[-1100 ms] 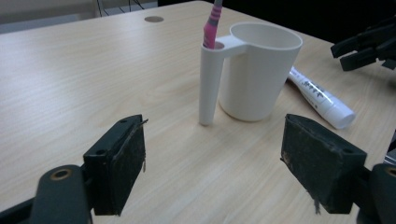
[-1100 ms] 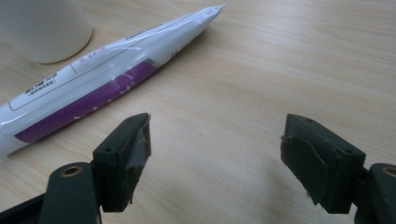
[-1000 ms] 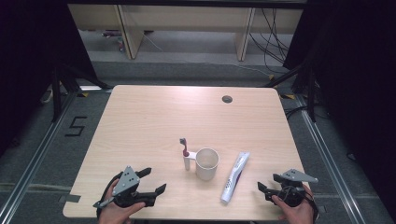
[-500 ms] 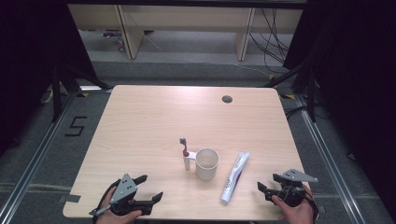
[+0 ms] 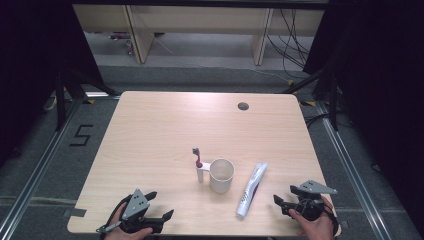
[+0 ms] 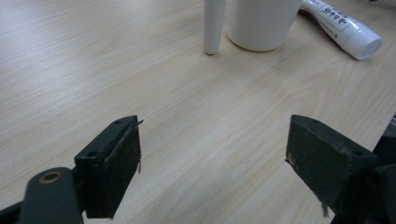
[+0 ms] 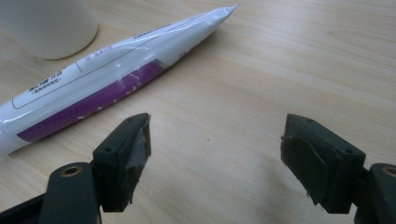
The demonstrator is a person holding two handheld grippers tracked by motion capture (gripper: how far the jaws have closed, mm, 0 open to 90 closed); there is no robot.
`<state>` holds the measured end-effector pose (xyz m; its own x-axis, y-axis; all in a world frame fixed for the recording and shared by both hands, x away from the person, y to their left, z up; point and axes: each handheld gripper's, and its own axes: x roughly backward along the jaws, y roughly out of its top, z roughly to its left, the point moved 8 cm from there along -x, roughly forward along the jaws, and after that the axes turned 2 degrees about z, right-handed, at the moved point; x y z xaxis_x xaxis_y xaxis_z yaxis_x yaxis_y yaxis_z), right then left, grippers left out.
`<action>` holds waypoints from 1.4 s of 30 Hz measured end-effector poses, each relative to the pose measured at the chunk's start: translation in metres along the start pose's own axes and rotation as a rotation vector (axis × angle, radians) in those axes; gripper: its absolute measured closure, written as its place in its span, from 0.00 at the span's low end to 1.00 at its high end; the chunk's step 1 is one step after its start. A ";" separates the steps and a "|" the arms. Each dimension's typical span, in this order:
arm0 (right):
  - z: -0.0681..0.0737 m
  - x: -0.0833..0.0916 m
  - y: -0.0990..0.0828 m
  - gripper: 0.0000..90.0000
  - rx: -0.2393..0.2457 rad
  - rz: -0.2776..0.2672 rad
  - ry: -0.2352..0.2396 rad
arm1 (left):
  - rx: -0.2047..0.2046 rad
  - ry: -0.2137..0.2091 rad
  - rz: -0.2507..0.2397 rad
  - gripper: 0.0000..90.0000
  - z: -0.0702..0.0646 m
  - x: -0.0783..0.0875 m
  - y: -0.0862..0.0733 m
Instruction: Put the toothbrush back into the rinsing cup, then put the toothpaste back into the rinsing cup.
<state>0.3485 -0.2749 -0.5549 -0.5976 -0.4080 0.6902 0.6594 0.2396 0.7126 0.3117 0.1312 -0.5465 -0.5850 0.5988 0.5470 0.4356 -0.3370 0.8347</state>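
A white cup (image 5: 221, 175) stands near the middle of the wooden table (image 5: 165, 130). A toothbrush (image 5: 198, 162) with a white handle and pink neck stands upright against the cup's left side. To the right of the cup lies a white and purple toothpaste tube (image 5: 251, 189), cap toward the near edge. My left gripper (image 5: 161, 205) is open at the near left edge and points toward the cup (image 6: 261, 23), the toothbrush handle (image 6: 212, 28) and the tube's cap (image 6: 359, 42). My right gripper (image 5: 284, 196) is open at the near right. The tube (image 7: 107, 88) and cup (image 7: 46, 28) lie just ahead of it. Neither gripper (image 6: 212, 149) (image 7: 215, 144) holds anything.
A round cable hole (image 5: 243, 106) sits at the table's far right. Bare wood lies between both grippers and the objects. Black frame legs, cables and shelving stand beyond the far edge, and a "5" mark (image 5: 80, 135) is on the floor at left.
My left gripper has drawn back a little toward the near edge of the table. The right gripper and the objects have stayed put.
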 end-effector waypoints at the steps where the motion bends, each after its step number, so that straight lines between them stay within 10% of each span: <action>1: -0.002 0.000 0.002 0.28 0.033 -0.015 -0.003 | 0.006 -0.002 -0.001 0.19 -0.001 0.000 0.000; 16: 0.017 0.005 0.006 0.34 -0.015 -0.007 0.065 | -0.017 -0.014 0.024 0.19 -0.004 -0.005 -0.002; 28: 0.072 0.012 0.021 0.86 0.160 -0.024 0.239 | -0.044 -0.002 0.033 0.19 -0.001 -0.003 -0.001; 42: 0.113 -0.017 0.031 0.97 0.249 0.032 0.296 | -0.039 -0.002 0.033 0.19 -0.003 -0.004 -0.002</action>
<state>0.3280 -0.1609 -0.5303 -0.3968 -0.6248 0.6725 0.5228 0.4484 0.7250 0.3111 0.1270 -0.5498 -0.5698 0.5882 0.5738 0.4275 -0.3842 0.8183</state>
